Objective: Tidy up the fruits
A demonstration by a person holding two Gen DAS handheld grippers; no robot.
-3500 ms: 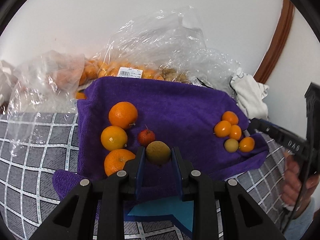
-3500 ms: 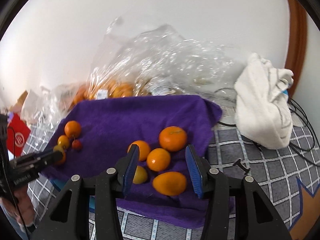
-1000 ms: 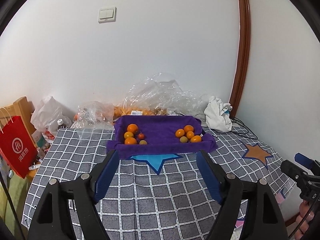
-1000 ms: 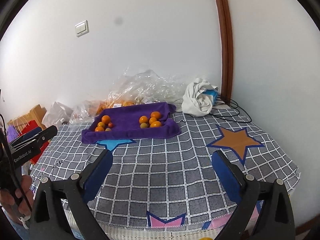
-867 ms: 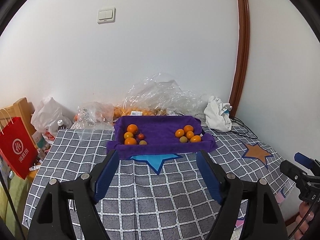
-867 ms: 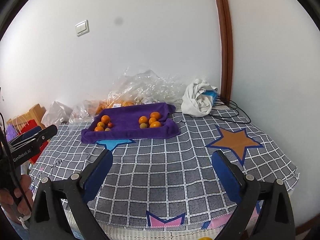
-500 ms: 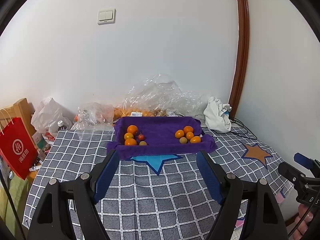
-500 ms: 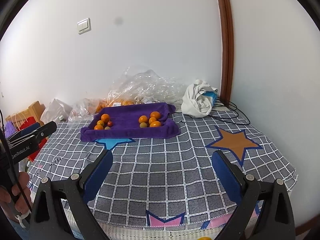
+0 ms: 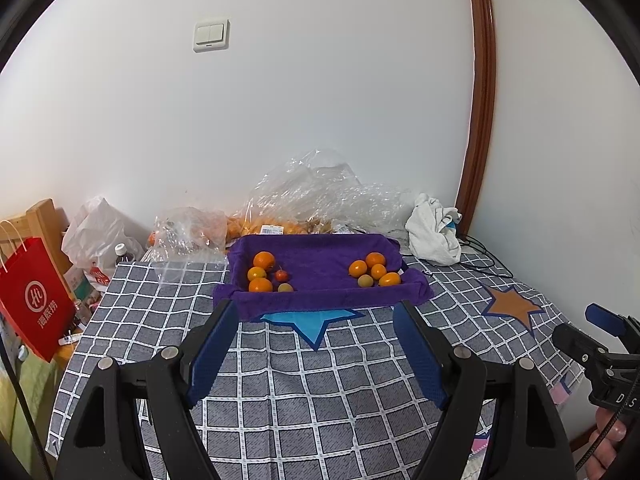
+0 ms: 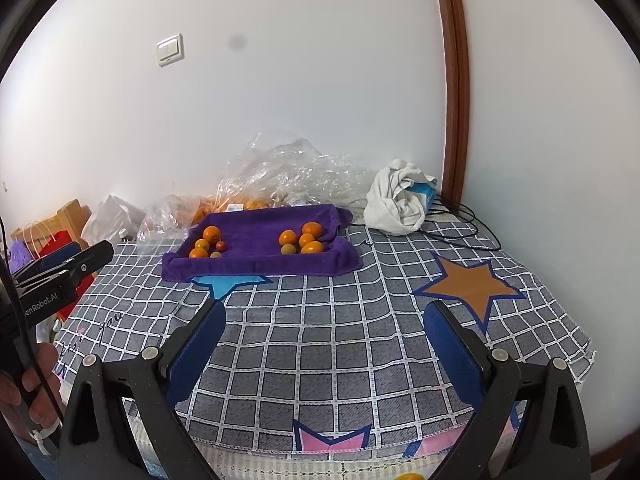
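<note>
Left wrist view
- Left gripper: one; fingers spread wide, nothing between them, held above the checked cloth well short of the fruit.
- Purple towel: one, at the far side of the cloth near the wall, edges raised like a tray.
- Left cluster: five fruits, namely three oranges, one small red fruit, one greenish-brown fruit.
- Right cluster: five fruits, namely four orange ones and one yellow-green one.
- Clear plastic bags: a heap behind the towel, more orange fruit inside; number of bags unclear.
- Others: one white rag, one red paper bag.
- Right gripper: seen at the right edge with part of a hand; fingers apart, empty.

Right wrist view
- Right gripper: fingers wide apart, gripping nothing, above the cloth.
- Towel: same two clusters, five fruits each, well ahead of the fingertips.
- Left gripper: at the left edge, a hand on its handle.

Change from earlier
- Three and a half seconds back: both grippers sat close over the towel, the left one's fingers narrow around the greenish-brown fruit.
- Now: both are pulled far back and stand wider open; that fruit lies in the left cluster.
- Last second: no visible shift.
</note>
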